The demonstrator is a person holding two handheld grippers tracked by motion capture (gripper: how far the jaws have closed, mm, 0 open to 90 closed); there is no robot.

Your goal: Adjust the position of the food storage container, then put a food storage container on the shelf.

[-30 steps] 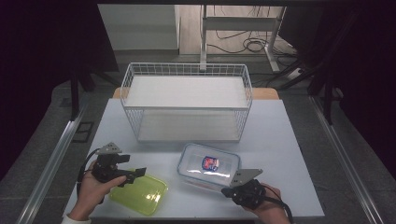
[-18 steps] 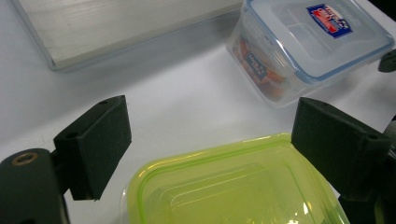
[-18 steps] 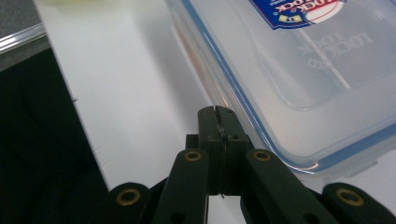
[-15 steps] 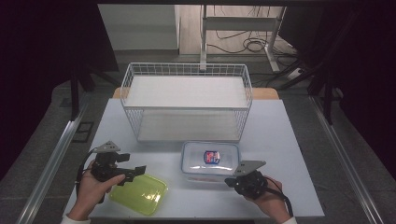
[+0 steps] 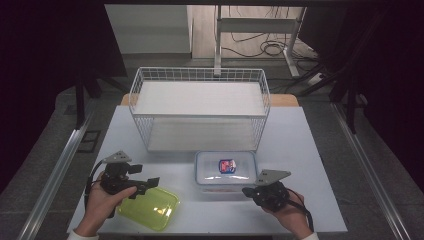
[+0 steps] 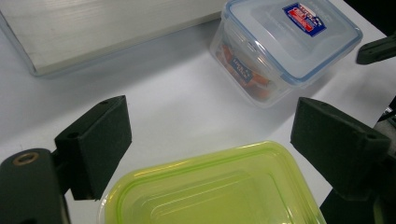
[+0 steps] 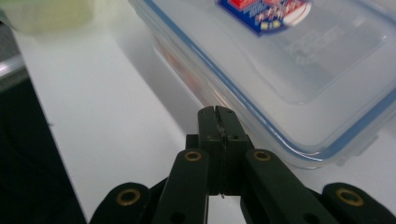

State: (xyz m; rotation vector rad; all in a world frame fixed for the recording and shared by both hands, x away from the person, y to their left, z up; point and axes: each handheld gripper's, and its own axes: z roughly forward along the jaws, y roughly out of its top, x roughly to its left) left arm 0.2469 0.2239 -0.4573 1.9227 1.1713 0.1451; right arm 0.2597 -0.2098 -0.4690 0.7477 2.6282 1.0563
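A clear food box point(image 5: 225, 171) with a blue-rimmed snap lid and a red-blue label stands on the white table point(image 5: 305, 145), just in front of the wire basket point(image 5: 200, 107). Orange food shows through the clear box's point(image 6: 289, 37) wall. A lime-green plastic container point(image 5: 150, 207) lies at the front left. My left gripper point(image 5: 144, 175) is open, its jaws spread wide over the far edge of the green container point(image 6: 215, 186). My right gripper point(image 5: 247, 191) is shut with nothing in it. Its tip point(image 7: 218, 112) lies against the clear box's point(image 7: 303, 60) near corner.
The wire basket has a pale board on top and another on its floor point(image 6: 93, 28). Bare table lies right of the clear box and between the two containers. The table's front edge is close under both hands. Dark floor and metal rails flank the table.
The clear box, skewed a second ago, has turned square and shifted slightly toward the basket. My right gripper moved a little forward with it. The left hand stayed put.
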